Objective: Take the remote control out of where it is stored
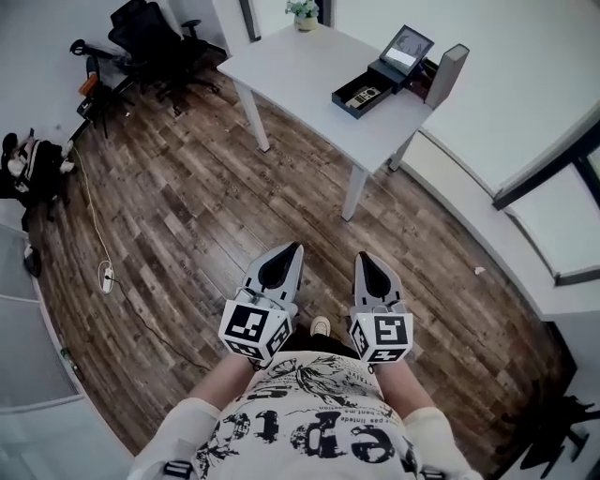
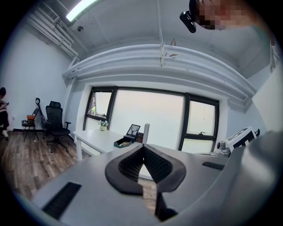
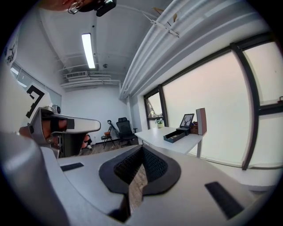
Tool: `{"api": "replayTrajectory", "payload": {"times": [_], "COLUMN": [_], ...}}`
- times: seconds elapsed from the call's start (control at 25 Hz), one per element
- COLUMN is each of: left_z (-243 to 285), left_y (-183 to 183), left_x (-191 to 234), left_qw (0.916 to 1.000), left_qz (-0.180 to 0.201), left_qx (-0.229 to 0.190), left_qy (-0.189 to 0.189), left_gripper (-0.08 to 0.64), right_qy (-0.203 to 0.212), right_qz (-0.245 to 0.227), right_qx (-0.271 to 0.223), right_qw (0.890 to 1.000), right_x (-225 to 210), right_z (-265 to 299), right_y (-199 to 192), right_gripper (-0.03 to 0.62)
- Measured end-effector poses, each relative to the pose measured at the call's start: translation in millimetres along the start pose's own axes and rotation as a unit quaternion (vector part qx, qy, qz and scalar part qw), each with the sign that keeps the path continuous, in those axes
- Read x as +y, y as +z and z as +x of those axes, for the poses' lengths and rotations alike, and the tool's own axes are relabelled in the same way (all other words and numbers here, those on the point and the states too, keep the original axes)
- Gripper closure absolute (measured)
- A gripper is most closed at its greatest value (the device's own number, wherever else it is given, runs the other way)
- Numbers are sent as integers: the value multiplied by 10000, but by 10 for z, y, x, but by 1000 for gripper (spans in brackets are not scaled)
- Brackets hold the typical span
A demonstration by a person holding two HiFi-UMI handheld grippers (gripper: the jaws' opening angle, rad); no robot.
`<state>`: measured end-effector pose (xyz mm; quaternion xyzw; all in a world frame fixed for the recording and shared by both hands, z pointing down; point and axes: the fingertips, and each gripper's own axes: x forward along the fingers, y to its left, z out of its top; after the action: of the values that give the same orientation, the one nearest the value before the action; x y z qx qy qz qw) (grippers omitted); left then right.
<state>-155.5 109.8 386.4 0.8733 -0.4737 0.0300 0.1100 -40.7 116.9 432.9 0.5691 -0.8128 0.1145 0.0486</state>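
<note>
Two grippers are held low before the person's body, side by side and a little apart, with their tips pointed forward over the wooden floor [image 1: 187,234]. The left gripper [image 1: 292,251] is seen with its jaws pressed together, the ribbed pads meeting at the tip, and nothing is caught between them. The right gripper [image 1: 363,259] is likewise closed tip to tip, with nothing pinched.

Well apart from both, a white table [image 1: 300,75] is seen ahead. The remote control [image 1: 362,96] is laid inside an open dark box [image 1: 345,105] set toward the table's right end. Just behind that box a framed picture [image 1: 406,49] is propped, and a tall grey upright case [image 1: 448,73] is stood beside it. A small potted plant [image 1: 303,13] is placed at the table's far edge.

Beyond the table, to the left, a black office chair [image 1: 150,42] is parked near the wall. A white cable [image 1: 94,220] is trailed across the floor at the left.
</note>
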Motion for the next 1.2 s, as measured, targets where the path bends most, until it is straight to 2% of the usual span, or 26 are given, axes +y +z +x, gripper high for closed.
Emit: {"api": "replayTrajectory", "payload": {"times": [0.2,0.4,0.68,0.88,1.04,1.2], "left_z": [495,958,1754,2395,2907,3378], "left_y": [45,-33,273,421,597,760], "left_x": [-16,53,511,814,1045,1500], "left_qw": [9996,9980,9952,9905,9848,9825], "left_qz": [-13,-94,79,-30,218,166], "left_qx": [82,276,245,379,403,458], "left_qy": [-257,-563,-941,-1321,-1676,-1797], "left_gripper": [551,551,551,551,551,551], "right_qy": [-361,-684,-1016,-1275,-1457,-1687], "right_qz": [-14,73,49,97,55,294], "right_qx": [63,208,170,280,317,428], "right_qw": [9993,9974,9947,9914,9888,9843], "right_x": [-400,-713,-968,-1181,-1391,-1591], "right_z": [73,381,1123,1719,2289,2810], "right_y": [56,52,347,543,739,771], "right_gripper": [591,591,591,591,591,591]}}
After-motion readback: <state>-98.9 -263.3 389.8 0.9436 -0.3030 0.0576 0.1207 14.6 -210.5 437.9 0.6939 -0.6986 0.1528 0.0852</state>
